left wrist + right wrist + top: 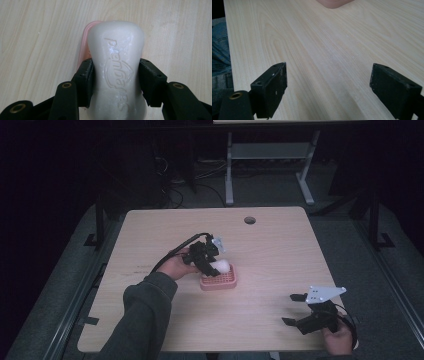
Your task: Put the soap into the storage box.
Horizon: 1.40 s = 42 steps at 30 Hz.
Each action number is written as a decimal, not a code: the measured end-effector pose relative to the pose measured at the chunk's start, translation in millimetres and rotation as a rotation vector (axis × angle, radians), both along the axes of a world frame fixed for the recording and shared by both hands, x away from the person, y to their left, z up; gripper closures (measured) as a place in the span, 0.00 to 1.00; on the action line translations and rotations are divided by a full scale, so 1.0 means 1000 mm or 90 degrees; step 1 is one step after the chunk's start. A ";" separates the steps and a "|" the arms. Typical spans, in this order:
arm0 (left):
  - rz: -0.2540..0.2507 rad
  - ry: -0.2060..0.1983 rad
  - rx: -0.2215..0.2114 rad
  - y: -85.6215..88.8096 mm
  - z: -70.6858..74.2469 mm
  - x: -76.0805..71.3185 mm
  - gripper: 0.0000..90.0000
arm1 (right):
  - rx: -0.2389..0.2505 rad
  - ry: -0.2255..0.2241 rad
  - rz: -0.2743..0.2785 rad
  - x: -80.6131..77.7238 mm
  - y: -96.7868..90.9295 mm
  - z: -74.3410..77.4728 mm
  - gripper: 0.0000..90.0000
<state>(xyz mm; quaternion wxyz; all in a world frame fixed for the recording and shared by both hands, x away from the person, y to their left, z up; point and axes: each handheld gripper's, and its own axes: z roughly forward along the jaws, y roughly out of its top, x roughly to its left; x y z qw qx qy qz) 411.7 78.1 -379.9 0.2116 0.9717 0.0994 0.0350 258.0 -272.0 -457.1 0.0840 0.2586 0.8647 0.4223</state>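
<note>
soap bar pinched by the left tool [212, 262] over the pink soap dish [225, 282], centre of the frame.

the white soap bar [117, 72] is clamped at its narrow waist between the left tool's jaws, with the dish's pink rim [83, 46] seen just behind it. the right tool [300, 312] is held spread wide and empty over bare counter [280, 245] at lower right. if the bar is being set down, it is best kept level, centred over the dish, and lowered until it is supported before the jaws are eased apart.

"Safeguard" on soap bar [116, 72] (embossed)
</note>
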 end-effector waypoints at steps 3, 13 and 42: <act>0.002 0.006 -0.004 -0.001 -0.003 0.002 0.55 | 0.000 0.000 0.001 0.000 0.000 0.000 0.16; -0.002 0.013 0.010 -0.007 -0.014 0.007 0.55 | 0.000 0.002 -0.001 0.001 0.000 -0.001 0.16; 0.002 0.041 0.043 -0.017 -0.037 0.015 0.55 | 0.004 0.000 0.001 0.002 -0.001 0.000 0.16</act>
